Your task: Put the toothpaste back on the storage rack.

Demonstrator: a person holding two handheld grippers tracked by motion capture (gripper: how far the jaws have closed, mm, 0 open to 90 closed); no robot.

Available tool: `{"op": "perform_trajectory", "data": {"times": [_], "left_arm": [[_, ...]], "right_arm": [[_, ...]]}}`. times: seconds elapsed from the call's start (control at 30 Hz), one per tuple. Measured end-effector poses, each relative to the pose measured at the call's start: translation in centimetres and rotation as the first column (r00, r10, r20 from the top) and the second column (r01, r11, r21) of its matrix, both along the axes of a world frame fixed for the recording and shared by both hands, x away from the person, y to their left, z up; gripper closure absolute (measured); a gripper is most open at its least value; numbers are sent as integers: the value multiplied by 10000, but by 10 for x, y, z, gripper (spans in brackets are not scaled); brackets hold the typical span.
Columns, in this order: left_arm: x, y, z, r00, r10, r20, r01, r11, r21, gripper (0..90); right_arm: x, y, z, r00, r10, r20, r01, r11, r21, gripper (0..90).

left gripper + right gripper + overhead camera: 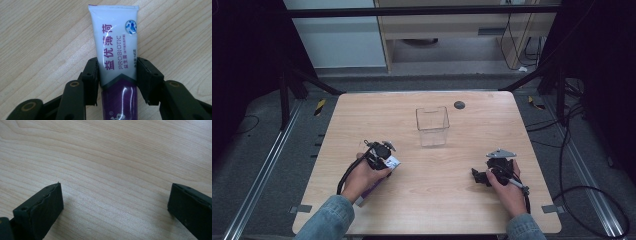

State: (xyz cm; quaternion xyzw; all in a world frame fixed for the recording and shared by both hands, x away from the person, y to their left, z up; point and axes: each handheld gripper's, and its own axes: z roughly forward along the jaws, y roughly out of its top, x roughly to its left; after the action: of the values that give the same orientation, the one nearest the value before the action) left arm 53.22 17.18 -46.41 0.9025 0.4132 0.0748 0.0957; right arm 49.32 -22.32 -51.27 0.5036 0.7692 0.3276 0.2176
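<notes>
L gripper (117, 75) is pinching the white-and-purple plastic toothpaste tube (116, 50) across its width, long axis running straight out between jaws; clear plastic box (432, 126) is sitting ahead-right.

A clear plastic container (432, 126) is standing upright at centre frame on the wooden table (472, 120). A small dark round disc (459, 105) is lying just upper right of it. Black cables (579, 165) are trailing along the right edge.

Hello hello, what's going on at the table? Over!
Left gripper fingers clamped on the toothpaste tube, flat on the table. Right gripper open, nothing between. Clear box ahead, path free.
</notes>
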Motion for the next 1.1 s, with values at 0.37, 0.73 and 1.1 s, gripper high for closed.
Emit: {"op": "perform_trajectory", "data": {"times": [0.37,0.73,1.1], "left_arm": [[-5,-5,1,9991,-400,168,397,9990,197,625],[-7,-3,5,9966,-606,560,611,9981,-73,757],[-7,1,38,9910,-396,1280,540,9924,-1107,774]], "right_arm": [[0,0,0,10000,35,30,-35,10000,-38,4],[0,0,0,10000,34,29,-34,10000,-36,4],[0,0,0,10000,3,2,-3,10000,-1,4]]}}
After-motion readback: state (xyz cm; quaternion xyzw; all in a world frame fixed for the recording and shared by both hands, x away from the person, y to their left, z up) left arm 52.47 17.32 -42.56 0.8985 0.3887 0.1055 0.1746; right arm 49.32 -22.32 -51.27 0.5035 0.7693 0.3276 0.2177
